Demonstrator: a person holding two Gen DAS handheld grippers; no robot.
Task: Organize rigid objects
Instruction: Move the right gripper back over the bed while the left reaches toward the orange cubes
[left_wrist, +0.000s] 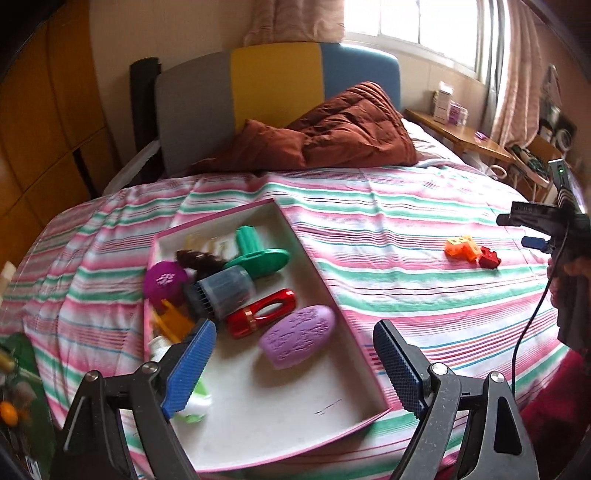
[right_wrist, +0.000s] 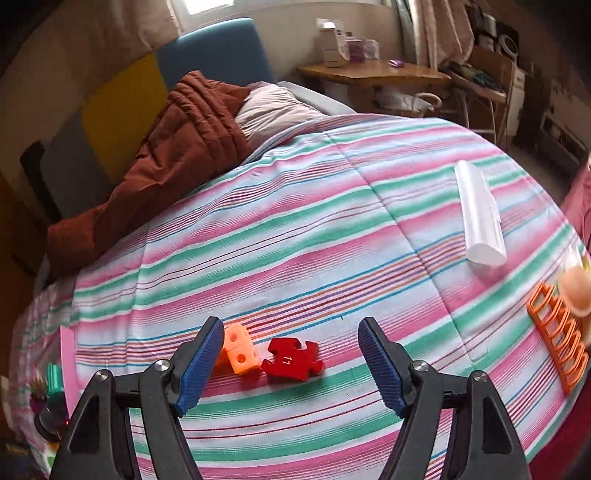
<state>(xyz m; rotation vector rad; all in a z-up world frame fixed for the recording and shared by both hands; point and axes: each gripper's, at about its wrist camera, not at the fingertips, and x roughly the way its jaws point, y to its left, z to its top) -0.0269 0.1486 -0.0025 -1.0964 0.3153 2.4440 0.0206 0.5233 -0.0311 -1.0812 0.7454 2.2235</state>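
A pink-rimmed white tray (left_wrist: 280, 410) lies on the striped bedspread and holds several toys: a lilac oval (left_wrist: 295, 338), a red car-like piece (left_wrist: 262, 312), a grey cylinder (left_wrist: 225, 291), a green reel (left_wrist: 258, 254) and a magenta ball (left_wrist: 164, 280). My left gripper (left_wrist: 295, 328) hangs open over the tray's near half, with nothing gripped. Further right on the bed lie orange cubes (left_wrist: 461, 247) (right_wrist: 238, 349) and a red puzzle piece (left_wrist: 489, 256) (right_wrist: 291, 360). My right gripper (right_wrist: 291, 326) stands open just above them, its left pad beside the cubes.
A brown quilt (left_wrist: 332, 129) is bunched at the headboard. A white roll (right_wrist: 480, 218), an orange slotted rack (right_wrist: 557, 343) and a peach round thing (right_wrist: 576, 291) lie toward the bed's right edge. A wooden side table (right_wrist: 369, 72) stands beyond the bed.
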